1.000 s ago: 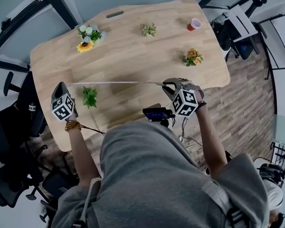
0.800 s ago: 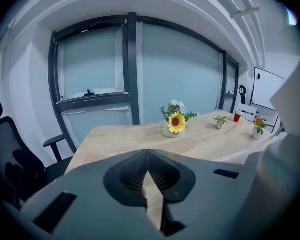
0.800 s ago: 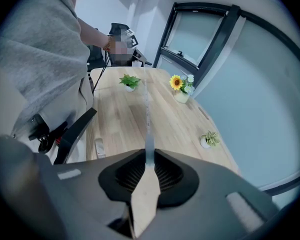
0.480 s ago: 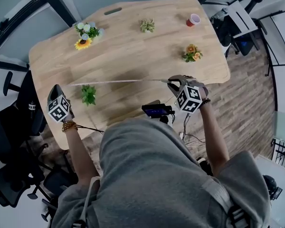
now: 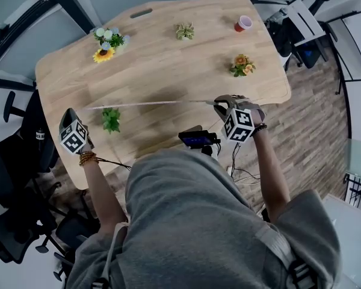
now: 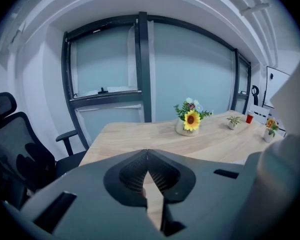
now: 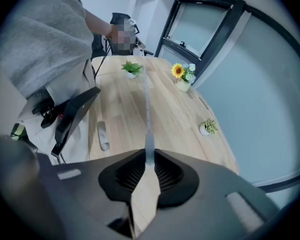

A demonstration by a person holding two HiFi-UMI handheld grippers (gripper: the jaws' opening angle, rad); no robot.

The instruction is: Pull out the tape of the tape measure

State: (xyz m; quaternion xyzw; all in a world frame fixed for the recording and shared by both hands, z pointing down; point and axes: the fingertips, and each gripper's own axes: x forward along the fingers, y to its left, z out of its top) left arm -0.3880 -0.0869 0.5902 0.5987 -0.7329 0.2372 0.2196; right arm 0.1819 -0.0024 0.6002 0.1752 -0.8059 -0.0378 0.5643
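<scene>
Tape of the measure stretches in a straight pale line low over the wooden table, spanning the gap between the two tools. Its right end sits in the right gripper, whose jaws are closed on the strip where it enters between their tips and runs off towards the far hand. The left gripper hangs at the table's left edge with its jaws pressed tip to tip. The tape's left end stops just beside that gripper, past a small green plant, though whether it is pinched there cannot be told.
</scene>
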